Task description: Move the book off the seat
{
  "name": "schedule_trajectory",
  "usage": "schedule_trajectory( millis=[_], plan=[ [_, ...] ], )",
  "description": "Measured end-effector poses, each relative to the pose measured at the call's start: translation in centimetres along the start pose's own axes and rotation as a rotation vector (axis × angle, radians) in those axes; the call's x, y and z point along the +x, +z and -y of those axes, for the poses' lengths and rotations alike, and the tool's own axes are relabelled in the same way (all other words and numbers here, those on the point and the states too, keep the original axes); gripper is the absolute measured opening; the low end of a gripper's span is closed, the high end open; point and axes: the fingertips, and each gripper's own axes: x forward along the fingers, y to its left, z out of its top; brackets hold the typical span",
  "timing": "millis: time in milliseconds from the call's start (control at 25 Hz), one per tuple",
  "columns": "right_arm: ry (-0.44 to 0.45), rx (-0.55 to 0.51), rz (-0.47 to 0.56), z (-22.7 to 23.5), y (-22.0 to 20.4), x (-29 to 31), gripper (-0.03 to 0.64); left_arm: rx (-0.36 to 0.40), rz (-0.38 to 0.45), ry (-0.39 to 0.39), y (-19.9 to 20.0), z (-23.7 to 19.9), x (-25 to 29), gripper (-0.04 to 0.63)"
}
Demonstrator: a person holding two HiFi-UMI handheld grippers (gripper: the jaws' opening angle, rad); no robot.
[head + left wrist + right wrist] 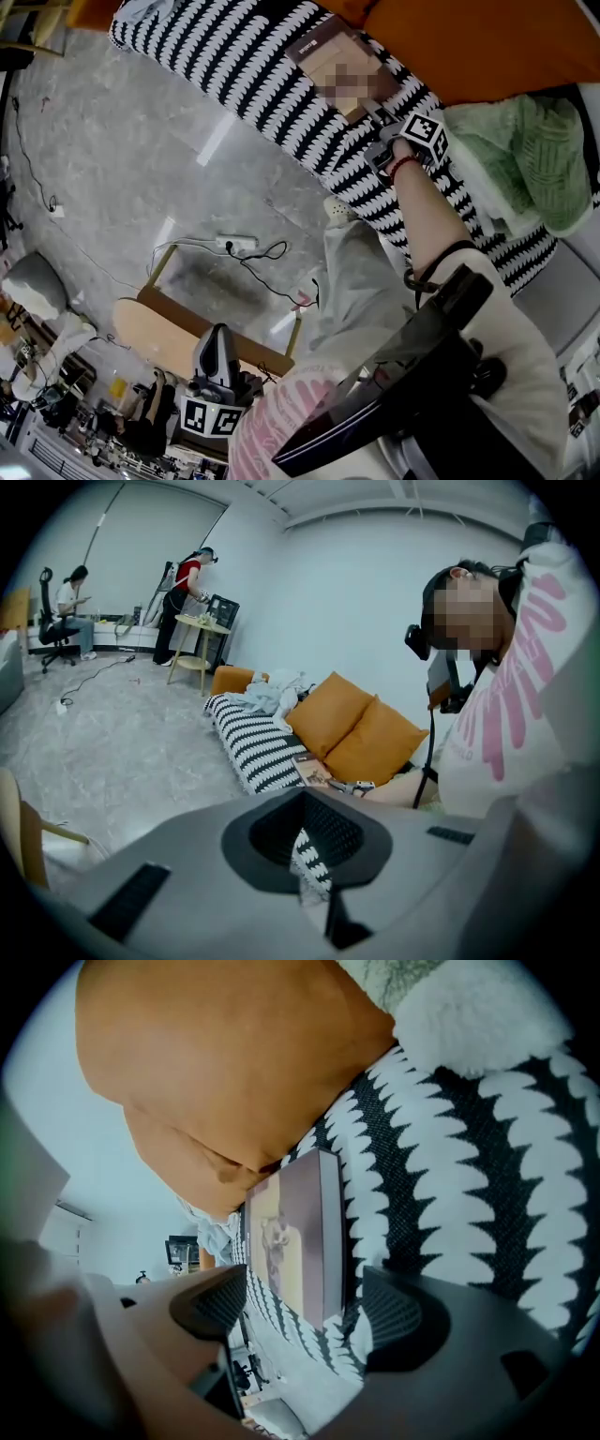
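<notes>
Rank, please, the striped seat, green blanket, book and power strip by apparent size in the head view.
1. striped seat
2. green blanket
3. book
4. power strip (farther away, on the floor)

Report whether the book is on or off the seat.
On: book lies flat on the striped seat, right gripper open at its edge.

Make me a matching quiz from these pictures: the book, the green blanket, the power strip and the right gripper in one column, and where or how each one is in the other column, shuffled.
Column one
1. book
2. green blanket
3. power strip
4. right gripper

Column two
A. on the grey floor
B. open, jaws pointed at the book
C. bunched up on the striped seat
D. lying flat on the striped seat

Pairs: 1-D, 2-C, 3-A, 4-B
</notes>
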Motion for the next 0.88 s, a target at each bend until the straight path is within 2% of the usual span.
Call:
schedule_trajectory(
  millis=[280, 480, 600, 640, 680, 720, 880],
  plan=[
    [0.003, 0.012, -0.019, -0.4, -0.4, 2.3, 0.380, -0.018, -0.003, 0.002, 0.0, -0.4, 0.7, 0.006],
    [-0.043, 0.038, -0.012, 0.0, -0.2, 3.0, 0.379, -0.018, 0.008, 0.002, 0.7, -1.1, 0.7, 0.006],
    [-0.109, 0.051, 0.005, 0.0, 0.2, 2.5, 0.376, -0.039, 0.020, -0.010, 1.1, -1.8, 0.5, 0.006],
    [-0.147, 0.054, 0.011, 0.0, 0.3, 2.0, 0.359, -0.046, 0.023, -0.018, 1.4, -1.8, 0.3, 0.006],
    [-0.187, 0.052, 0.014, 0.0, 0.3, 1.3, 0.261, -0.052, 0.026, -0.026, 1.6, -1.8, 0.0, 0.006],
    [-0.217, 0.045, 0.014, -0.2, 0.4, 0.6, 0.238, -0.057, 0.031, -0.034, 1.8, -1.7, -0.4, 0.006],
    [-0.245, 0.039, 0.018, -1.9, 0.1, -1.0, 0.221, -0.064, 0.051, -0.052, 2.1, -1.5, -1.5, 0.006]
  ],
)
